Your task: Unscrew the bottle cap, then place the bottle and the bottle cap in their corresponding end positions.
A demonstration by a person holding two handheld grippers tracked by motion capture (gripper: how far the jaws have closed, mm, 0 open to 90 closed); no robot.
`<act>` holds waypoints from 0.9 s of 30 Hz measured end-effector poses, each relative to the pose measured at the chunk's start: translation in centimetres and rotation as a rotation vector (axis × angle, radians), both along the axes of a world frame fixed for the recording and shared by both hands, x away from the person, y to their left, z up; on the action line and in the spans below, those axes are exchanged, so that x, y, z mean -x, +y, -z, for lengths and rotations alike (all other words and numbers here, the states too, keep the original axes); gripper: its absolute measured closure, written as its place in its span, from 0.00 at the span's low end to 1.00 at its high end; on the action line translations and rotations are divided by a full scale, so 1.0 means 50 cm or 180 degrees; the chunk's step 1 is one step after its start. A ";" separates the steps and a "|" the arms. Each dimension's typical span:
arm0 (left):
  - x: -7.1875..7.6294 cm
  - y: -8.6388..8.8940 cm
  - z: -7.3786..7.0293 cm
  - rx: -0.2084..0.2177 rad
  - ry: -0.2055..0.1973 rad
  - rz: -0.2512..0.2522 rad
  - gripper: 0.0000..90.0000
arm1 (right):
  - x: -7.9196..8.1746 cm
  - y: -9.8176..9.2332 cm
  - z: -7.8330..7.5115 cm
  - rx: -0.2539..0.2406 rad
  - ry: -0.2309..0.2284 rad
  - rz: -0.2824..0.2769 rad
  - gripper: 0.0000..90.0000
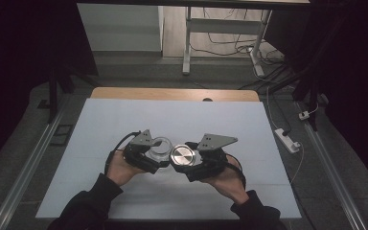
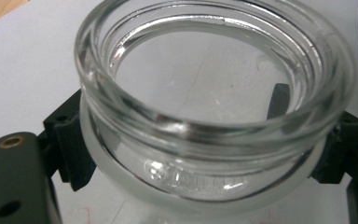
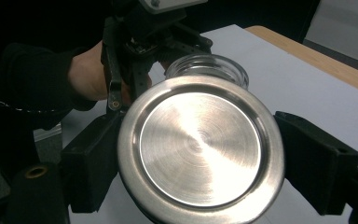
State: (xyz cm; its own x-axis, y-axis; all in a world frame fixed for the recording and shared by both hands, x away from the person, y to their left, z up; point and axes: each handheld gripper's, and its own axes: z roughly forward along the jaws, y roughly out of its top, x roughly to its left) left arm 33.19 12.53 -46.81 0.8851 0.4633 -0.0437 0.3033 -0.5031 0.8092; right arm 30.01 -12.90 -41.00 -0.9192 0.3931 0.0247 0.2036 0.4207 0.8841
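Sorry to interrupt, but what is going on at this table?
A person holds a gripper in each hand above the white table. The left gripper is shut on an open glass jar; the right gripper is shut on a round metal lid. Lid and jar are close together, side by side, the lid not on the jar.

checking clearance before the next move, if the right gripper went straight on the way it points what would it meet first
Most likely the glass jar. The right gripper, shut on the metal lid, points toward the jar held by the left gripper, so the lid's front edge would probably touch the jar's rim first, though depth is unclear.
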 end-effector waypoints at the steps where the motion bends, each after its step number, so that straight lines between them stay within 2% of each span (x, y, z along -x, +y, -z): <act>1: 0.000 0.000 0.000 0.0000 0.0000 0.0000 0.17 | 0.001 -0.001 0.001 -0.0002 0.0011 0.0001 0.20; 15: -0.012 -0.003 -0.007 0.0009 -0.0022 -0.0026 0.17 | 0.024 -0.005 0.015 -0.0001 0.0022 -0.0054 0.20; 27: -0.039 -0.013 -0.013 0.0019 -0.0060 -0.0071 0.17 | 0.041 -0.008 0.035 0.0014 0.0044 -0.0091 0.20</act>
